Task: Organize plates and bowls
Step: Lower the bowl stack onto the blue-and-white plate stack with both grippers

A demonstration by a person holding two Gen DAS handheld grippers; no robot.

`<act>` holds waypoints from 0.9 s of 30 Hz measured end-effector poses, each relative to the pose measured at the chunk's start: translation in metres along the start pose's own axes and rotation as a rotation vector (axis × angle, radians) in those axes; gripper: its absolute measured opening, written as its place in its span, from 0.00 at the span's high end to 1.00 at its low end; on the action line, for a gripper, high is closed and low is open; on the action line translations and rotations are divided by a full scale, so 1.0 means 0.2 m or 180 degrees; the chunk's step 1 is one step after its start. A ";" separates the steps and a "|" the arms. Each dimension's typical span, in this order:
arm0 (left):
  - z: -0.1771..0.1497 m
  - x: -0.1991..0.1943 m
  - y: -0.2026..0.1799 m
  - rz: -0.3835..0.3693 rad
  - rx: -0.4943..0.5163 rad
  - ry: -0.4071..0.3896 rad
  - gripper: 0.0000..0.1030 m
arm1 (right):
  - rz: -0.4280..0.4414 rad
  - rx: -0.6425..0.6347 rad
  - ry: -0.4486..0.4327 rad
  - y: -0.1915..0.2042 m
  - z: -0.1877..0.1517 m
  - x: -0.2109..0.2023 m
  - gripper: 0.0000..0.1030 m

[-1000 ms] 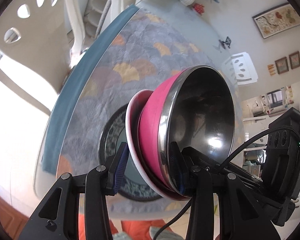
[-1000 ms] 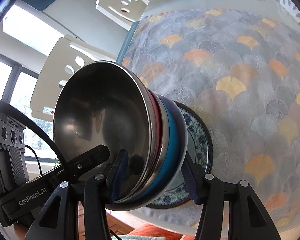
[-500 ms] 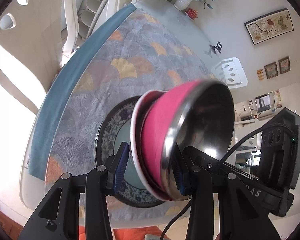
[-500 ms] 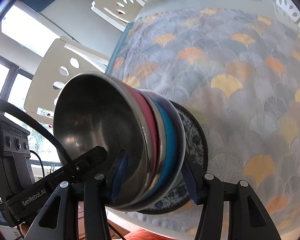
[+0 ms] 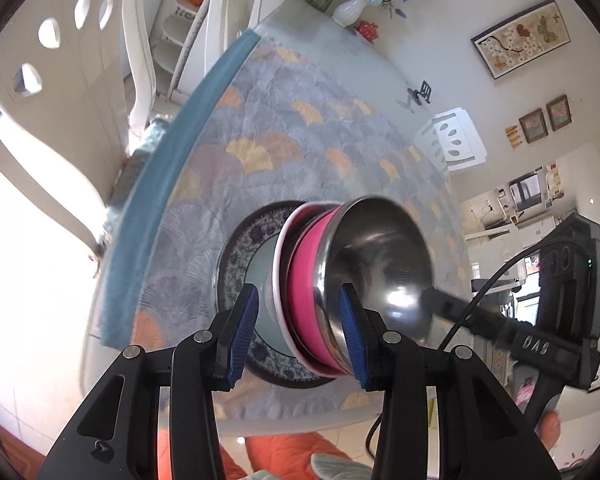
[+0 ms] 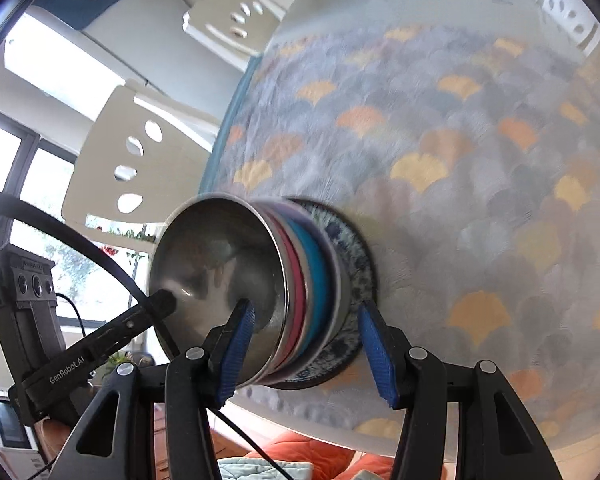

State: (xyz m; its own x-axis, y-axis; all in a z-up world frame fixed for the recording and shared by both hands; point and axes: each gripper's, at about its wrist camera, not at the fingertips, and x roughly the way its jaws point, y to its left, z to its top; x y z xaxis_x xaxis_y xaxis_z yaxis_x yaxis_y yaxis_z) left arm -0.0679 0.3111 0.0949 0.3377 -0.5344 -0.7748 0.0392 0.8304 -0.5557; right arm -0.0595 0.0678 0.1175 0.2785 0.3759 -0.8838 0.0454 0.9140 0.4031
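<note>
- Resting on one round, floral-rimmed plate [image 5: 232, 264] by the near edge of the cloth-covered desk [image 5: 280, 160], one nested stack is seen: two shiny steel bowls, a pink-sided bowl [image 5: 304, 280] and a teal-sided bowl [image 6: 316, 276].
- Two tools, the left tool [image 5: 297, 332] and the right tool [image 6: 306, 350], are held with pads apart, clamped on nothing.

The left gripper [image 5: 300, 328] and right gripper [image 6: 306, 350] point steeply down, both with blue-padded jaws parted.

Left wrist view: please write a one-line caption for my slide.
Nested bowls between the pads of the left hand-held gripper, above a patterned plate on the tablecloth.
</note>
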 end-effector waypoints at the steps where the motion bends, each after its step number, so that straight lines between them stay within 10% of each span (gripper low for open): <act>1: 0.01 -0.03 -0.01 0.0052 0.0039 -0.0032 0.64 | -0.0007 0.0010 -0.0041 0.00 0.01 -0.04 0.49; 6: 0.09 -0.21 -0.13 0.0206 0.0242 -0.0323 0.64 | -0.0048 0.0042 -0.0556 0.04 0.10 -0.34 0.43; 14: 0.18 -0.38 -0.44 0.0298 0.0562 -0.0927 0.61 | -0.0918 -0.0152 -0.1033 0.21 0.05 -0.50 0.31; 27: 0.10 -0.27 -0.49 0.0310 0.0520 -0.0824 0.55 | -0.1080 -0.0016 -0.0964 0.13 0.00 -0.45 0.31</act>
State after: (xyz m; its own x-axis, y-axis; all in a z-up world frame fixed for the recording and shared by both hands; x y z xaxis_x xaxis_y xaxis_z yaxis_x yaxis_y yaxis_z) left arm -0.0721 0.2615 0.1971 0.5746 -0.4108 -0.7078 0.1384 0.9012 -0.4107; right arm -0.0839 0.0574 0.2080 0.5167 -0.0059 -0.8561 0.1783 0.9788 0.1008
